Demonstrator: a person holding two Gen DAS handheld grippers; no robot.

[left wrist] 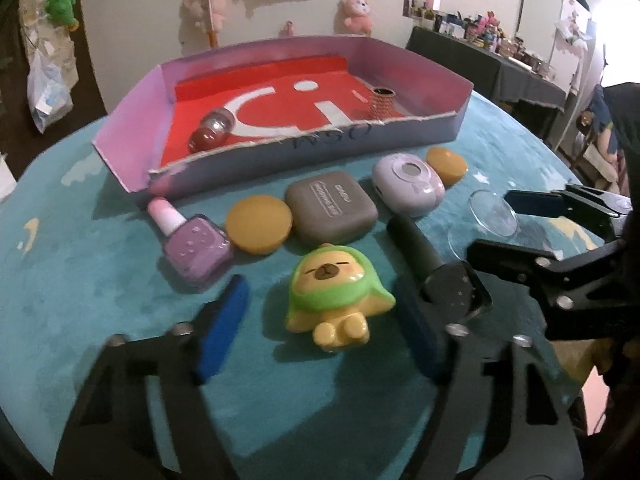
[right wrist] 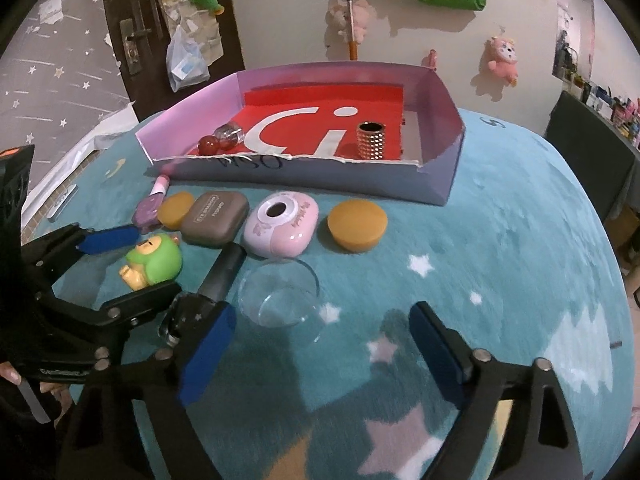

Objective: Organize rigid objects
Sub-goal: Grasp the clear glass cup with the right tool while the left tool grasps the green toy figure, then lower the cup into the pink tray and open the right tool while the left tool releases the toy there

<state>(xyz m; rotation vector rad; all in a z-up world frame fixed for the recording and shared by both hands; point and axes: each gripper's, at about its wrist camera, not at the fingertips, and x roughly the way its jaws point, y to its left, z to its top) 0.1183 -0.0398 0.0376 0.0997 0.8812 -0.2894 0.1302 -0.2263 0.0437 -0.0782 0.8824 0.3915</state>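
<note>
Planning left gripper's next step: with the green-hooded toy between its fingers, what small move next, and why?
Probably ease the left gripper forward and close on the green-hooded yellow toy figure: its blue pads are open, flanking it without contact, and the pink-walled cardboard tray has room.

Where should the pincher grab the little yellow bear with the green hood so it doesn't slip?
Grab the bear toy across its green hood, the widest, roundest part, one finger on each side. It lies on its back, feet toward the left gripper, whose open fingers already stand on either side of it, so coming from the feet end and closing there looks easiest. The small feet would probably slip.
</note>
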